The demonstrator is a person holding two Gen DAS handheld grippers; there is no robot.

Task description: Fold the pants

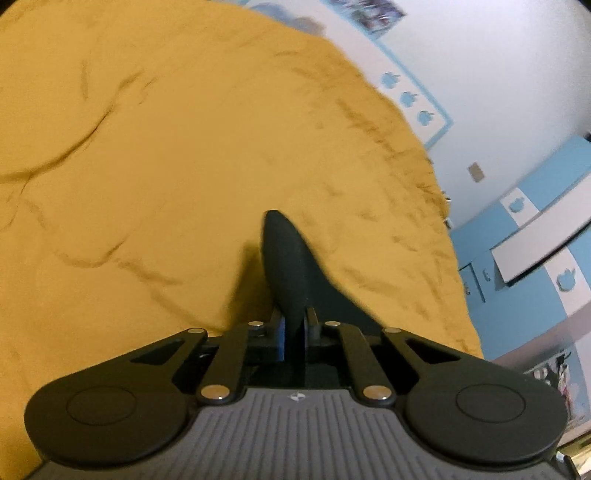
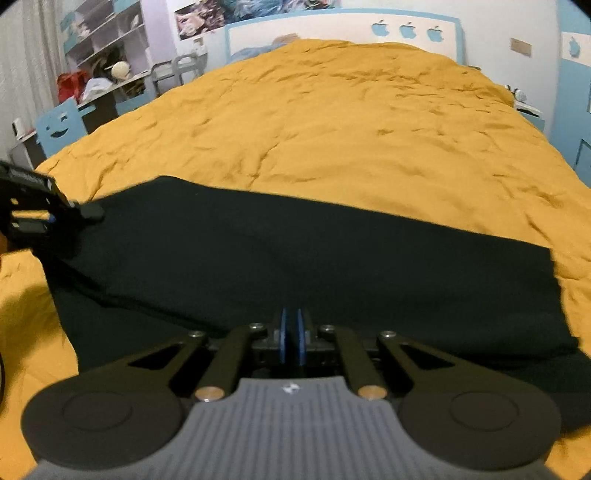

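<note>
The left gripper (image 1: 294,325) has its blue-padded fingers pressed together on a fold of the black pants (image 1: 291,266), a peak of dark cloth rising straight out from between them; in the right wrist view the same gripper (image 2: 90,212) shows at the far left, pinching the pants' left corner. The right gripper (image 2: 291,338) has its two blue pads drawn close with only a thin gap between them, and the near edge of the pants (image 2: 314,266) lies right at them, though whether cloth is actually caught there cannot be told. The pants spread as a wide dark band from left to right across the near part of a bed covered by a wrinkled mustard-yellow blanket (image 2: 332,122). Far beyond it stands a white and blue headboard (image 2: 332,29) with apple shapes, and at the far left a shelf unit (image 2: 107,40) and a blue smiley-face chair back (image 2: 59,127).
</note>
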